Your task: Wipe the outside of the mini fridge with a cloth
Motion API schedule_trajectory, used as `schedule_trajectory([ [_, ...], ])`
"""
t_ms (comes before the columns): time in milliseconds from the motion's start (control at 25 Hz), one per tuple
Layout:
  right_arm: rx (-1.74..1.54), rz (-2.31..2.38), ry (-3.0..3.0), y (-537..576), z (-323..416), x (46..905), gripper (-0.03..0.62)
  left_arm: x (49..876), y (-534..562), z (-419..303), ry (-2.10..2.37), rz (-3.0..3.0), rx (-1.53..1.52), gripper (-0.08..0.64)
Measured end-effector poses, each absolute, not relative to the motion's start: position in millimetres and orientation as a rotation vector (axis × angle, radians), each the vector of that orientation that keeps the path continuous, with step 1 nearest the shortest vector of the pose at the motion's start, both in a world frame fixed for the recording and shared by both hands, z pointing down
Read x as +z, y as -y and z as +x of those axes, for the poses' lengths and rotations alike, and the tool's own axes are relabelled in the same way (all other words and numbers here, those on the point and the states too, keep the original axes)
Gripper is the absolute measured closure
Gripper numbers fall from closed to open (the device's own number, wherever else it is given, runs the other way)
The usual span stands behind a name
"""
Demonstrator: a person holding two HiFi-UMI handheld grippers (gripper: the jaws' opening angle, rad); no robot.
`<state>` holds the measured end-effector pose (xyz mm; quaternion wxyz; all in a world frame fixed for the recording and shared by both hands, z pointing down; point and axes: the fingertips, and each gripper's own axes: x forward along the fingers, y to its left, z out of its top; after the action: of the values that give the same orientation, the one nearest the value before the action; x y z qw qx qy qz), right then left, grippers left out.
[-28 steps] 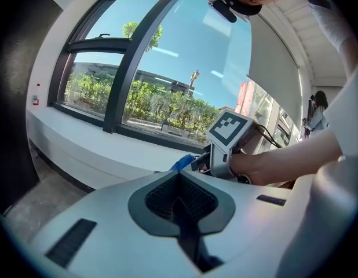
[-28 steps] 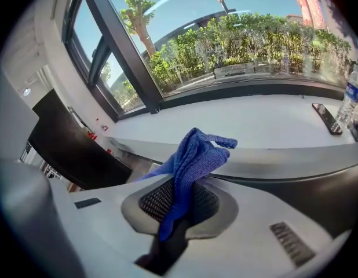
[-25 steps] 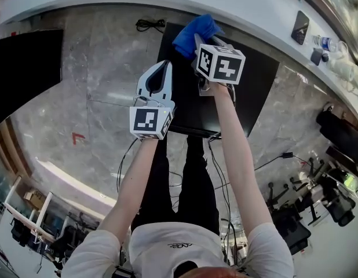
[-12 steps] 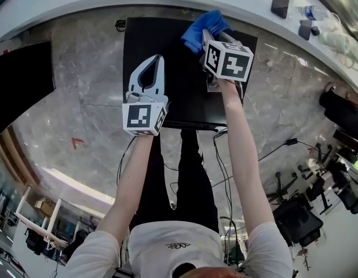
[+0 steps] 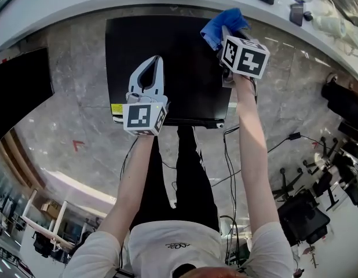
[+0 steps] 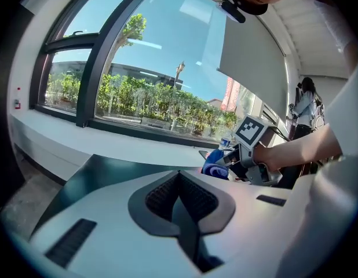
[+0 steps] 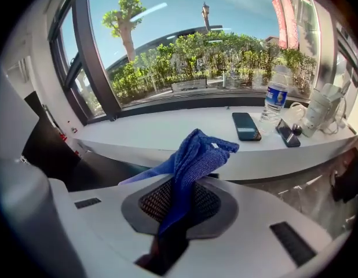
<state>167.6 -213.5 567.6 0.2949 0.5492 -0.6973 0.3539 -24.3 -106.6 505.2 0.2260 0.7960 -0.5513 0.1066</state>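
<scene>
Clamps crumpled blue microfibre cloth in right gripper at far right corner of black box-shaped mini fridge, hiding jaw tips from head view. Holds left gripper above fridge top, jaws together, empty.

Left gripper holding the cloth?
No: the blue cloth is pinched in the right gripper, while the left gripper has its fingers shut with nothing between them.
</scene>
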Motion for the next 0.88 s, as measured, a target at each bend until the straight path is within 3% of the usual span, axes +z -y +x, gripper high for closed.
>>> schedule_trajectory([
  [640,0.814,1.69,1.646,198.4,269.4,560.7,0.52,509.4,98.7,-27.4,1.545,2.19,0.319,0.555],
  [880,0.834,1.753,1.876,180.9,232.6,491.4,0.52,497.7,92.8,-43.8,1.586,2.171,0.295,0.555],
])
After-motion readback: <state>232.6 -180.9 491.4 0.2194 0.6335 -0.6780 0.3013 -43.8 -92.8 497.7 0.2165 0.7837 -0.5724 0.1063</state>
